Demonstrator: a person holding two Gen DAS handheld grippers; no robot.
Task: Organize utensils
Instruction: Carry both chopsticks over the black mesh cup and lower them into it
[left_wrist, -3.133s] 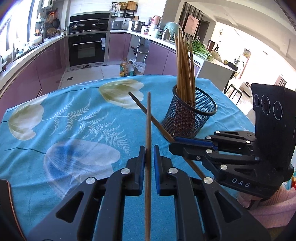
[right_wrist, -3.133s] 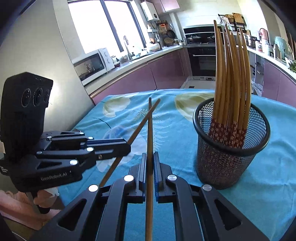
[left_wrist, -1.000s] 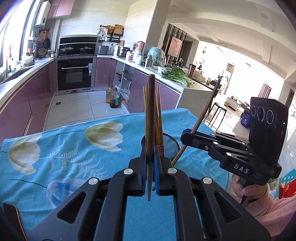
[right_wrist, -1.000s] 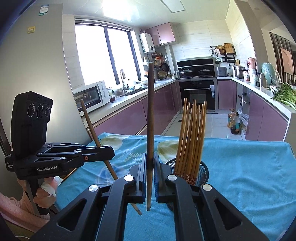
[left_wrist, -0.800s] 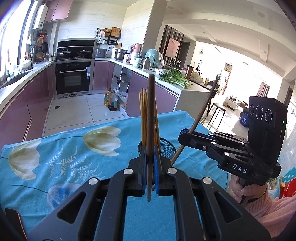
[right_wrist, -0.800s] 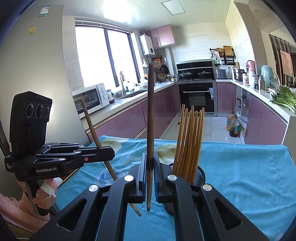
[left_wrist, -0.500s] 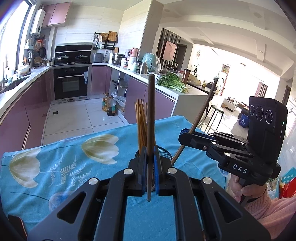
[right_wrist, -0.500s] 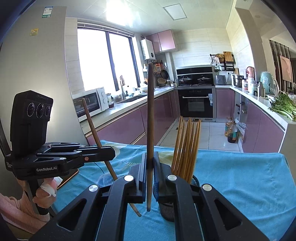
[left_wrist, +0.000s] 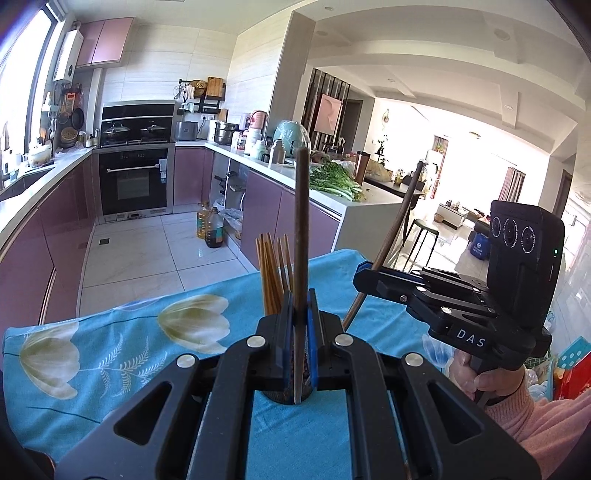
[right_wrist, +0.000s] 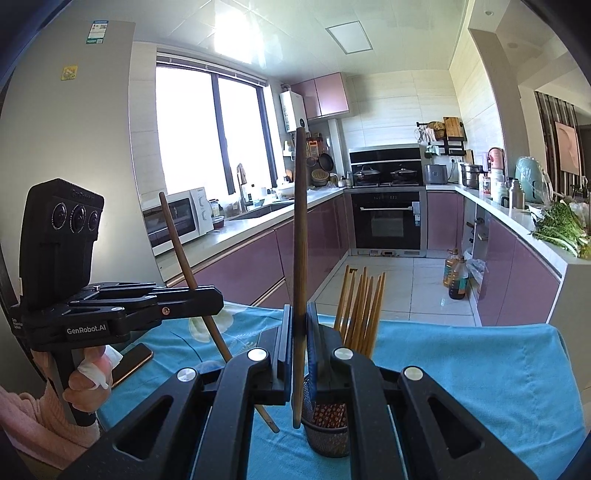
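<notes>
My left gripper (left_wrist: 300, 299) is shut on a dark brown chopstick (left_wrist: 301, 221) that stands upright, its lower tip hanging over the black mesh holder (left_wrist: 280, 397). That holder sits on the teal flowered tablecloth (left_wrist: 110, 350) with several light chopsticks (left_wrist: 271, 273) in it, and is mostly hidden behind the jaws. My right gripper (right_wrist: 299, 310) is shut on a second brown chopstick (right_wrist: 300, 240), also upright, beside the mesh holder (right_wrist: 327, 432). Each gripper shows in the other's view: the right gripper (left_wrist: 360, 277) with its slanted chopstick (left_wrist: 399, 218), and the left gripper (right_wrist: 219, 299).
A phone (right_wrist: 129, 363) lies on the tablecloth (right_wrist: 480, 369) near the hand that holds the left gripper. Beyond the table's far edge are the tiled floor, oil bottles (left_wrist: 210, 229), purple cabinets and an oven (right_wrist: 386, 221). A pink sleeve (left_wrist: 546, 417) is at the right.
Both grippers have risen with their chopsticks, so the holder sits lower in both views. Three seconds ago the chopsticks pointed forward low over the table; now they stand upright.
</notes>
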